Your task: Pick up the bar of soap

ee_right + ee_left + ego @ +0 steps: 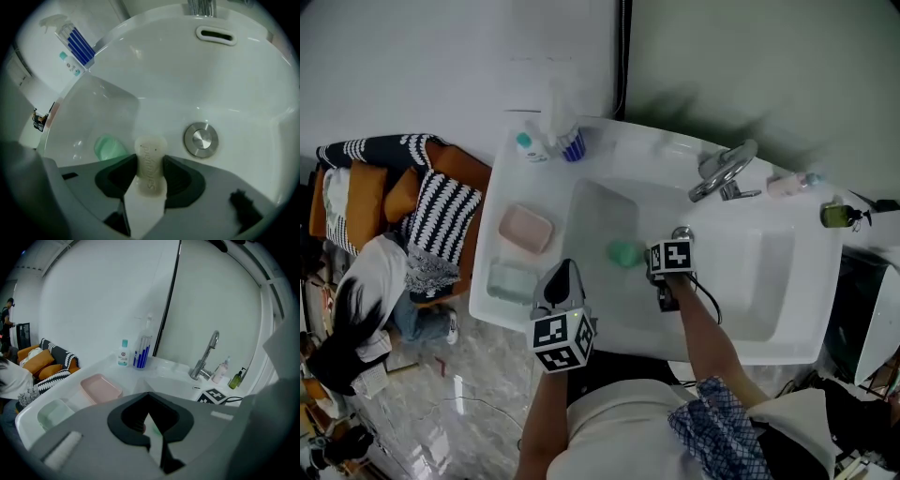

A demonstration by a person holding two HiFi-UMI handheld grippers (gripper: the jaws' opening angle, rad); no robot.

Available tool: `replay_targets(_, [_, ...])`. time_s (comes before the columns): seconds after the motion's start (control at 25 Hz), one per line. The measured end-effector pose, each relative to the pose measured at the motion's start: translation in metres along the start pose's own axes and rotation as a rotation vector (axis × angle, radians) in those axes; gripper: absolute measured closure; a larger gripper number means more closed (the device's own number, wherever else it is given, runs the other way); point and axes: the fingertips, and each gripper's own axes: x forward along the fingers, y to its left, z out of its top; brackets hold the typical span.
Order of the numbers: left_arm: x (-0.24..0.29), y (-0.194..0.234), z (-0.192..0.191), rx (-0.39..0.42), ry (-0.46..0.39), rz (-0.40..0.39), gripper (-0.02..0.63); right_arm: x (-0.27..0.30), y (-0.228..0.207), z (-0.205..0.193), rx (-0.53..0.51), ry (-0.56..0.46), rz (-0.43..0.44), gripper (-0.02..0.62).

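Observation:
A cream-white bar of soap (150,161) stands on edge between the jaws of my right gripper (150,169), which is shut on it from both sides. This gripper (667,259) hangs low inside the white sink (750,281), just in front of the drain plug (201,139). A second, green bar of soap (625,253) lies loose on the basin floor, left of the gripper; the right gripper view shows the green bar (110,146) beside the left jaw. My left gripper (563,279) hovers over the sink's near left rim, jaws together, holding nothing.
A pink soap dish (525,228) and a pale green dish (512,281) sit on the left counter. Bottles (528,147) and a blue spray bottle (570,141) stand at the back left. The faucet (724,172) rises behind the basin, with small bottles (792,184) to its right.

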Motion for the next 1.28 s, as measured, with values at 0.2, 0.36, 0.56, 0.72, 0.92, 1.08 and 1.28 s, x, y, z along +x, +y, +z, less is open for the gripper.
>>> replay_targets(0.2, [0.002,-0.006,0.0,0.023,0.006,-0.008,0.597,0.003,0.002,-0.004,-0.011,0.026,0.035,0.4])
replay_targets(0.36, [0.004,-0.007,0.002,0.013,0.0,-0.015,0.597,-0.01,0.006,0.006,-0.038,-0.042,0.079,0.387])
replay_targets(0.56, [0.004,-0.007,0.007,0.007,-0.016,-0.025,0.597,-0.052,0.018,0.029,-0.089,-0.204,0.115,0.383])
replay_targets(0.72, [0.0,-0.009,0.009,0.019,-0.01,-0.054,0.597,-0.087,0.042,0.045,-0.14,-0.3,0.173,0.383])
replay_targets(0.92, [-0.007,-0.016,0.02,0.039,-0.049,-0.085,0.597,-0.158,0.068,0.075,-0.205,-0.579,0.157,0.399])
replay_targets(1.08, [-0.016,-0.02,0.025,0.044,-0.084,-0.096,0.597,-0.198,0.075,0.082,-0.222,-0.724,0.1,0.535])
replay_targets(1.28, [-0.02,-0.031,0.026,0.057,-0.111,-0.126,0.597,-0.223,0.079,0.074,-0.183,-0.813,0.112,0.578])
